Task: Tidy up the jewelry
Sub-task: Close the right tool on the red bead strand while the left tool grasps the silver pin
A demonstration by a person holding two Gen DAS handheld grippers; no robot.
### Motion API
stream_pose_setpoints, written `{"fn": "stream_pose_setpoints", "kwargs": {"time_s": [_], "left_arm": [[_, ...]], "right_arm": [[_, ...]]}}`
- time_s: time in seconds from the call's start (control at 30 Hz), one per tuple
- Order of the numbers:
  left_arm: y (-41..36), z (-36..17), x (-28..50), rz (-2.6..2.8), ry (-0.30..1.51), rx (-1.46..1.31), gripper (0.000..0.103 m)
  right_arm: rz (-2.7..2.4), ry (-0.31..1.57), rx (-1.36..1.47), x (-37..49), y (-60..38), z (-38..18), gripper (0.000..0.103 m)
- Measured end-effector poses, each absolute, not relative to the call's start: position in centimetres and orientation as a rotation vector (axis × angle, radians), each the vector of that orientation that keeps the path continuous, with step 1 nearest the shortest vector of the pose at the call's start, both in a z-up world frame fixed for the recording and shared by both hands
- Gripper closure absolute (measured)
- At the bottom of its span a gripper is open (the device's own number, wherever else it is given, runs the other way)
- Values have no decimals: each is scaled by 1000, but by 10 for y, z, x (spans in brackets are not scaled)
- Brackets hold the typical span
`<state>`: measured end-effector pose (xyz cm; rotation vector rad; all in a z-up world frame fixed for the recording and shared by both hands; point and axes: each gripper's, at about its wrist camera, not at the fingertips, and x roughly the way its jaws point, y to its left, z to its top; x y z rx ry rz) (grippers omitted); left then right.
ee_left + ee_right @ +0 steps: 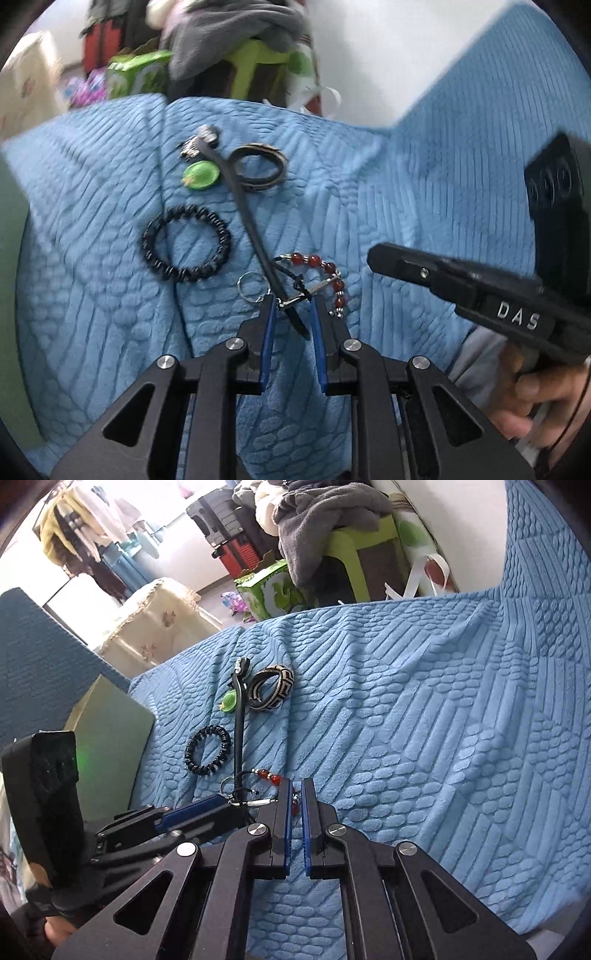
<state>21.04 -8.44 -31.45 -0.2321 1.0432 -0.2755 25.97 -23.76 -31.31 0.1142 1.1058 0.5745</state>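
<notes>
White capitals "DAS" stand on the black body of the right gripper point(384, 254), at three o'clock in the left wrist view. Its blue-padded jaws are closed, nipping the red bead bracelet point(271, 777) at its near end. The left gripper point(291, 306) stands narrow, with the black cord point(245, 206) and a metal clasp point(295, 301) between its pads; whether they press I cannot tell. On the ribbed, pebbled blue blanket point(406, 206) lie, towards eleven o'clock, a black beaded bracelet point(186, 245), a woven patterned bangle point(271, 688) and a flat green disc point(199, 175).
</notes>
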Motion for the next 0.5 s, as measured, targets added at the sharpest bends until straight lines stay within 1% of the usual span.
{"fn": "stream_pose_setpoints", "kwargs": {"time_s": [0.1,0.5], "left_arm": [[-94,-314,214,-287,1052,-121,83],[-115,-308,218,-315,1041,147,83]], "right_arm": [[575,1113,125,261,-239,-314,100],[566,1140,175,263,-249,-318,99]]}}
